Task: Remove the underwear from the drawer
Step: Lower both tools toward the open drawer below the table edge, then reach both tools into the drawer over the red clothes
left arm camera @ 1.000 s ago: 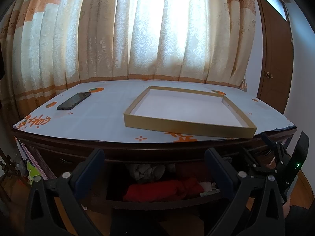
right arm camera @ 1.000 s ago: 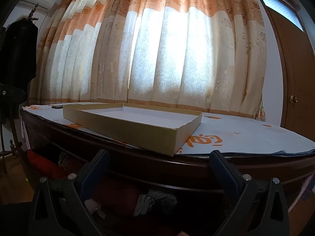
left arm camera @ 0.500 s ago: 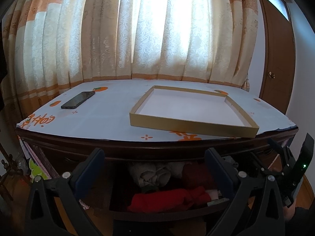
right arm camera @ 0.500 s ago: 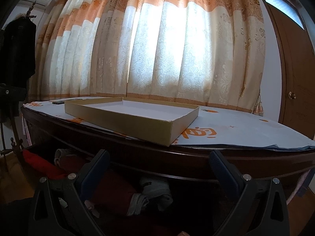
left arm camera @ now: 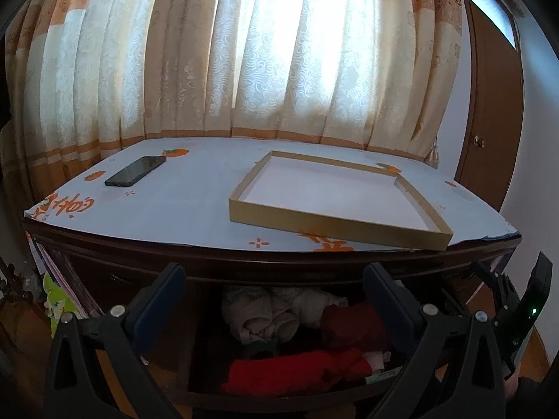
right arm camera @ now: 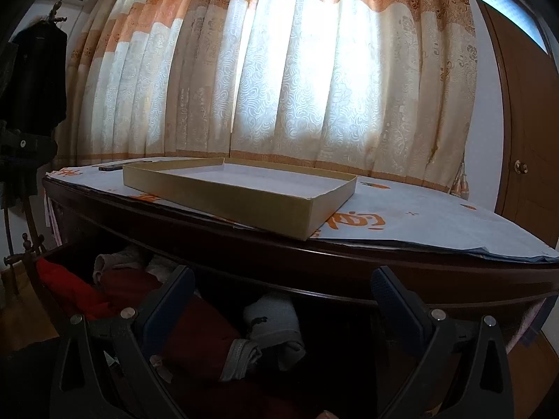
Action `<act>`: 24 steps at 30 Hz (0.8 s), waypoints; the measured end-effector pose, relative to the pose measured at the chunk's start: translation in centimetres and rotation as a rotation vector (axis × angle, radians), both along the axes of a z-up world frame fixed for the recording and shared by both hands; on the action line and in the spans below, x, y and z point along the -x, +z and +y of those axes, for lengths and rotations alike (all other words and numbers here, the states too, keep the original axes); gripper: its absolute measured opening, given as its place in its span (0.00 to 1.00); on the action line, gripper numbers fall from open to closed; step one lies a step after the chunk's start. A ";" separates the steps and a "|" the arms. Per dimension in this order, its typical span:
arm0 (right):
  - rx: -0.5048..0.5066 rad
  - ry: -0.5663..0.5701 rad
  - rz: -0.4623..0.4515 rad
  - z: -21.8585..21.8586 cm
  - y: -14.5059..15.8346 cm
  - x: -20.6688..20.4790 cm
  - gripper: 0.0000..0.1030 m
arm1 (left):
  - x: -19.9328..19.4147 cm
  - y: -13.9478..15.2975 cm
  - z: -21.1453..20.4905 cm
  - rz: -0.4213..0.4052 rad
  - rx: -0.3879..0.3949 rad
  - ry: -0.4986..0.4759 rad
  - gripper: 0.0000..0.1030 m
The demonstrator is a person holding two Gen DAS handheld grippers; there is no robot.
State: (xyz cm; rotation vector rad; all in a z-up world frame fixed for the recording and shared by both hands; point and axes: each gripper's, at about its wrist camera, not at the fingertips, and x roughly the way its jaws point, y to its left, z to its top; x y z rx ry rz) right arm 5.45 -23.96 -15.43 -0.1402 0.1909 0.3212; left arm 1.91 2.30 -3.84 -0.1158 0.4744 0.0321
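Jaws of both grippers gape empty — drawer [left arm camera: 279, 394] of underwear [left arm camera: 297, 372] below (tablecloth writing unreadable).

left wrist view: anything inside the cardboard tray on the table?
No, the shallow cardboard tray shows only its bare white floor, while the phone lies apart from it on the tablecloth.

window: daylight glowing through cream-and-orange curtains [left arm camera: 279, 56] | door: brown wooden door [right arm camera: 527, 139] standing at right, beside white wall [left arm camera: 534, 174] | furniture: dark wooden table [left arm camera: 279, 262] wearing a printed cover [left arm camera: 181, 206]
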 end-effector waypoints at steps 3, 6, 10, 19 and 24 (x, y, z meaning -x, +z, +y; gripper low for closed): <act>0.021 0.002 0.009 0.3 0.0 0.2 0.99 | -0.1 0.1 0.2 0.006 0.003 0.005 1.00; 0.031 0.002 0.019 0.4 0.0 0.1 0.99 | -0.2 0.0 0.1 0.014 -0.009 0.005 1.00; 0.032 0.003 0.041 0.3 0.2 0.1 0.99 | -0.1 0.2 0.1 0.017 -0.024 0.004 1.00; 0.037 0.008 0.085 0.2 0.2 0.8 0.99 | -0.3 1.0 1.4 0.017 -0.030 0.027 1.00; 0.047 0.014 0.101 0.1 0.1 1.1 0.99 | -0.6 1.2 2.2 0.036 -0.035 0.027 1.00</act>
